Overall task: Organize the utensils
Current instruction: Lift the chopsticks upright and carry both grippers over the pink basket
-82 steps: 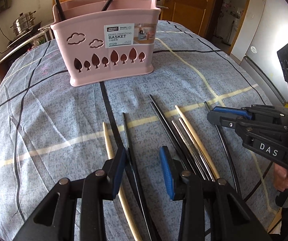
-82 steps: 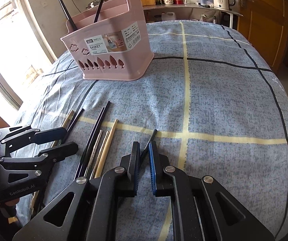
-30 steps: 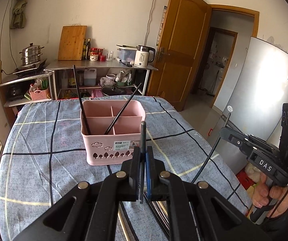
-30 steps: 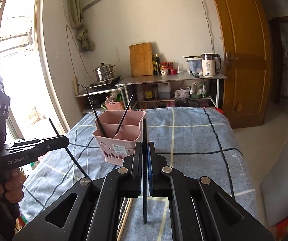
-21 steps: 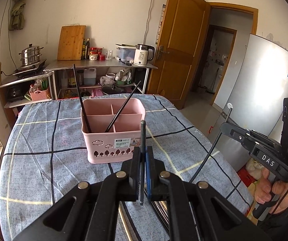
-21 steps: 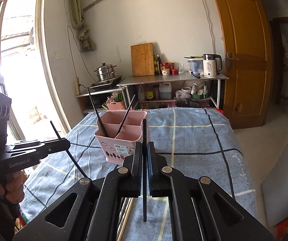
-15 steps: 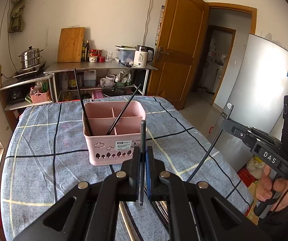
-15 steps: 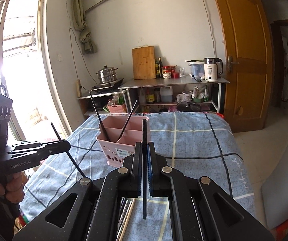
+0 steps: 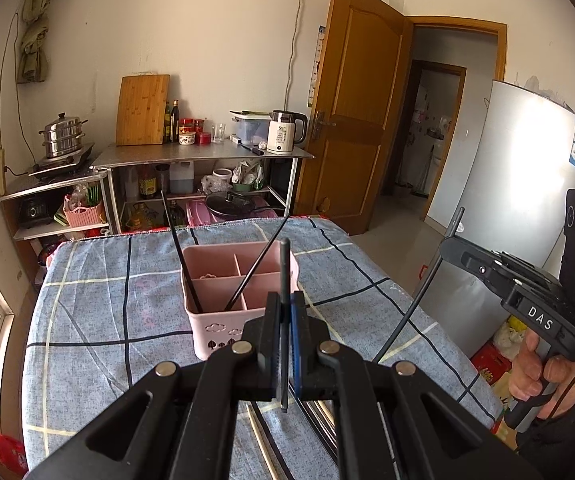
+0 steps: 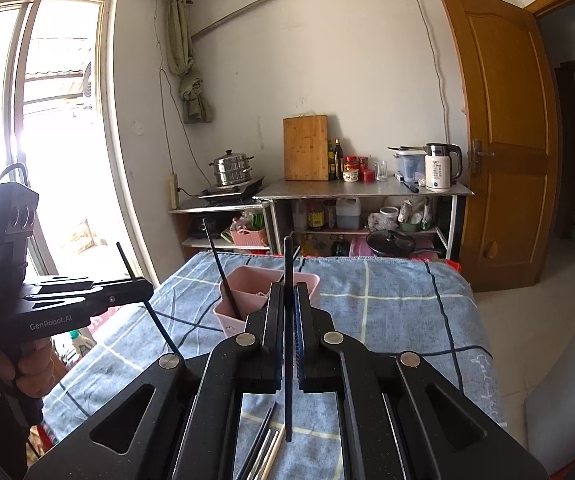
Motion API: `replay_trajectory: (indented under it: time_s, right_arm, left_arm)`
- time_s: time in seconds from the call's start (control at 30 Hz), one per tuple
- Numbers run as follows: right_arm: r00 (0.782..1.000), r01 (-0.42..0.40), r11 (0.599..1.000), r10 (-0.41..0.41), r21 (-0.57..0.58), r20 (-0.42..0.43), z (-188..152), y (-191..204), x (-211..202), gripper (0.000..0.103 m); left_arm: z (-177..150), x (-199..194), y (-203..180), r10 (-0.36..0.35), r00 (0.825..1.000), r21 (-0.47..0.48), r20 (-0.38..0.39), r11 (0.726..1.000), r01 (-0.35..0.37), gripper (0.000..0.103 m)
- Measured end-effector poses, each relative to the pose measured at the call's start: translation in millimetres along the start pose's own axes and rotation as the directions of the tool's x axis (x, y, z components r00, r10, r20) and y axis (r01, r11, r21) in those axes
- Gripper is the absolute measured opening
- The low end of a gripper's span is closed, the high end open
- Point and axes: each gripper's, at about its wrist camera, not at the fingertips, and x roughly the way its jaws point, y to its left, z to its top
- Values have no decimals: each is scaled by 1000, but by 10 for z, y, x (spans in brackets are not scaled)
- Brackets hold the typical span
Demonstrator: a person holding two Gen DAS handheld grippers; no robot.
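Note:
My left gripper is shut on a black chopstick that stands upright between its pads, above the table. Behind it sits the pink divided basket, with two black chopsticks leaning in it. My right gripper is shut on another upright black chopstick, with the basket just beyond. Each view shows the other gripper off to the side: the right gripper and the left gripper. Several loose chopsticks lie on the cloth below.
A blue checked cloth covers the table. Behind it stands a metal shelf with a kettle, cutting board and bottles, and a steamer pot. A wooden door and fridge are on the right, a window on the left.
Both grippers closed on a black chopstick each and lifted them off the table. Over the last second both rose a little more, and the basket sits lower in both views.

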Motion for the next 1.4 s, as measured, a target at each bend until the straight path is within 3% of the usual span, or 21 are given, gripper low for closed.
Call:
replay_trajectory:
  time_s: [0.37,0.7,1.17,1.4]
  right_arm:
    - [996,-48,999,49,-14,69,496,160,228,4]
    - [990,-82,997,81,9,120,797,248,647,4]
    - [993,-102,994,98,46,68,725,234,1274,4]
    - [994,-108,993,109,51,-19,474,218,1503,4]
  left_arm:
    - [558,-42,201,39,996,-6,78,999,-38,5]
    - [828,247,545,78,992,-27,97,997,-76,5]
    - [832,534,786,84,992,-39,89,996,-81,5]
    - [599,785,837,65,998,-42,11,997,-65,5]
